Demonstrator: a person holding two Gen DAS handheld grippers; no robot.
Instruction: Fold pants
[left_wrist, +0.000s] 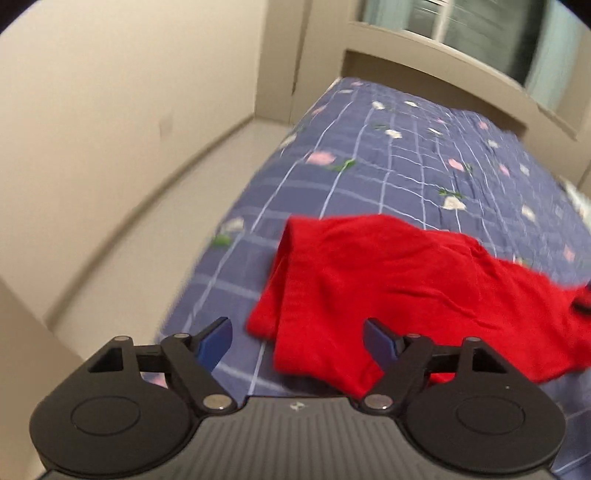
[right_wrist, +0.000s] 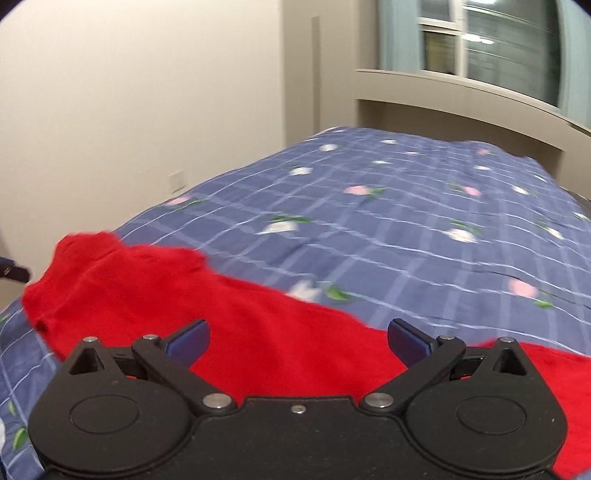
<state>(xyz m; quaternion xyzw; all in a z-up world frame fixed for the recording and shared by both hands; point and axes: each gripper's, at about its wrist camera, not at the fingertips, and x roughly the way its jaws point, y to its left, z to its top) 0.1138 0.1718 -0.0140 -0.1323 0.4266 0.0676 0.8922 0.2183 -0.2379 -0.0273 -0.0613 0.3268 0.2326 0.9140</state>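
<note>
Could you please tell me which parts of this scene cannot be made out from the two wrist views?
- Red pants: in the left wrist view, the right end runs off the frame edge; the near hem hides behind the left gripper.
- Red pants: in the right wrist view, the right gripper covers the near part, so waistband and leg ends cannot be told apart.
- Bedspread: motion blur smears its flower print.
- Window: blurred, outside unreadable.

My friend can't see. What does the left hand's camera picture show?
Red pants lie rumpled on a bed with a blue checked, flowered cover. The left gripper is above their near edge, its blue-tipped fingers wide open and holding nothing.
</note>
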